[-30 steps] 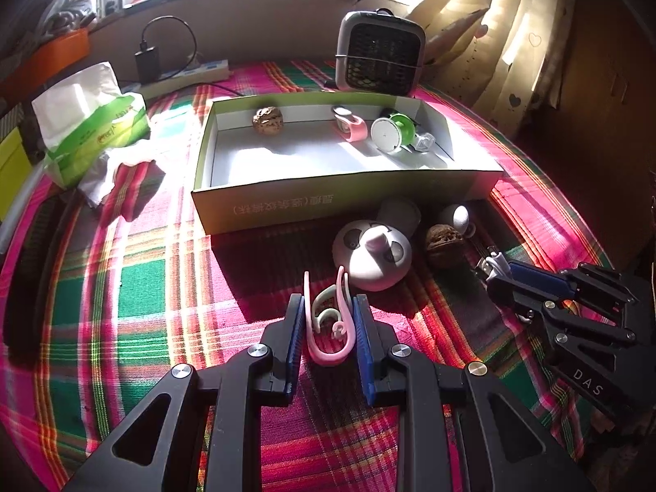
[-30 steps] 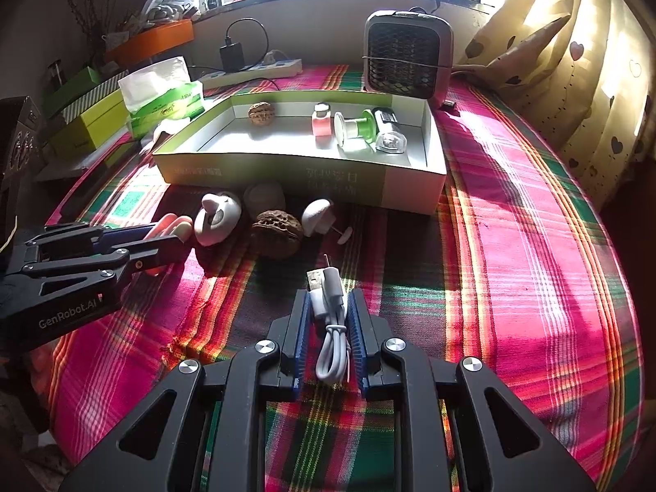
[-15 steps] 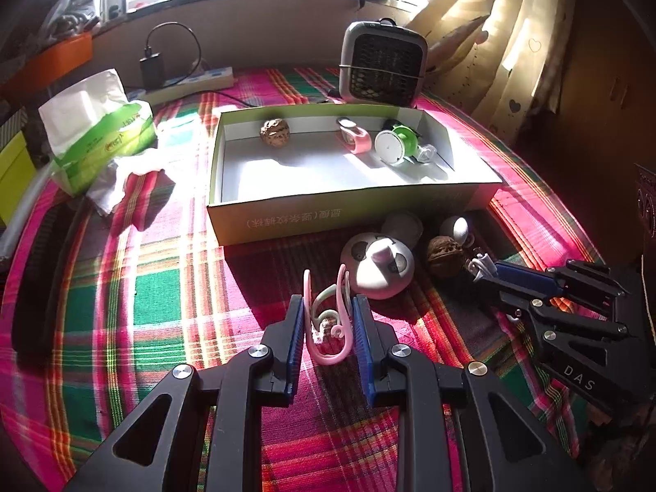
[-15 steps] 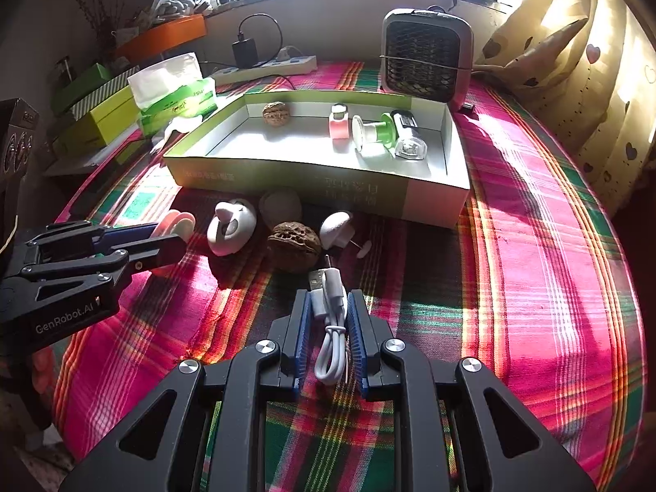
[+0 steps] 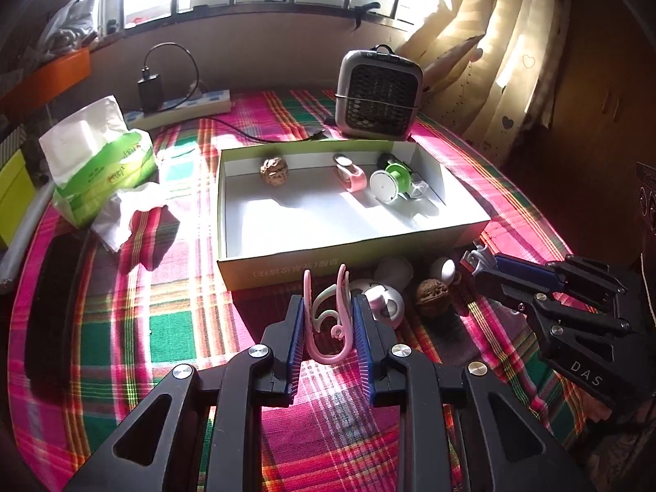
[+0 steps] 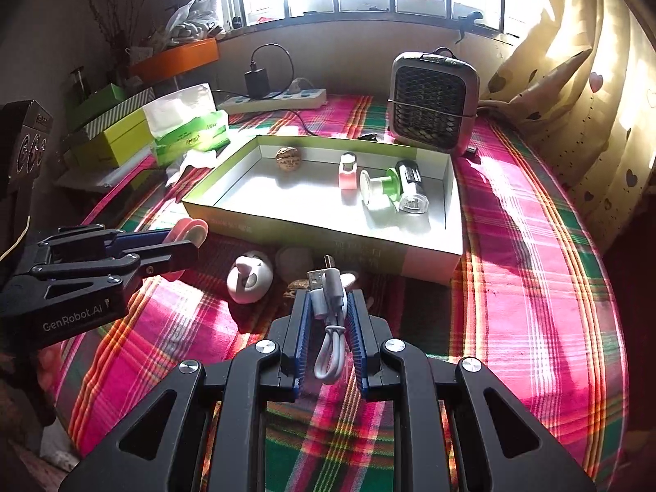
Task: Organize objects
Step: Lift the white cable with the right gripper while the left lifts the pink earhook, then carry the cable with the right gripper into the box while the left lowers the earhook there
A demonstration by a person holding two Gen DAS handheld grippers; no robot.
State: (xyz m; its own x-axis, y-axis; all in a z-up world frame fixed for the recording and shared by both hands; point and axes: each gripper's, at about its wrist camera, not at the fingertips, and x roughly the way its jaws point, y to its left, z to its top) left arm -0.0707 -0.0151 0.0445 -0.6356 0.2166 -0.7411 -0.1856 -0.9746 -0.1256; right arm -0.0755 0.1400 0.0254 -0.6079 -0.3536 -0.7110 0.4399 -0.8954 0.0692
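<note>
Left gripper (image 5: 328,320): clamped on pink ear-hook clip (image 5: 326,320), held upright above the plaid surface (image 5: 123,328), apparently bound for the box (image 5: 287,274) at 12 o'clock. Right gripper (image 6: 326,320): pinching folded white USB cable (image 6: 328,311), connector forward, likely bound likewise. Right view alone shows the flashlight (image 6: 412,188) clearly; left view alone shows the loose walnut (image 5: 432,292) unobscured.
</note>
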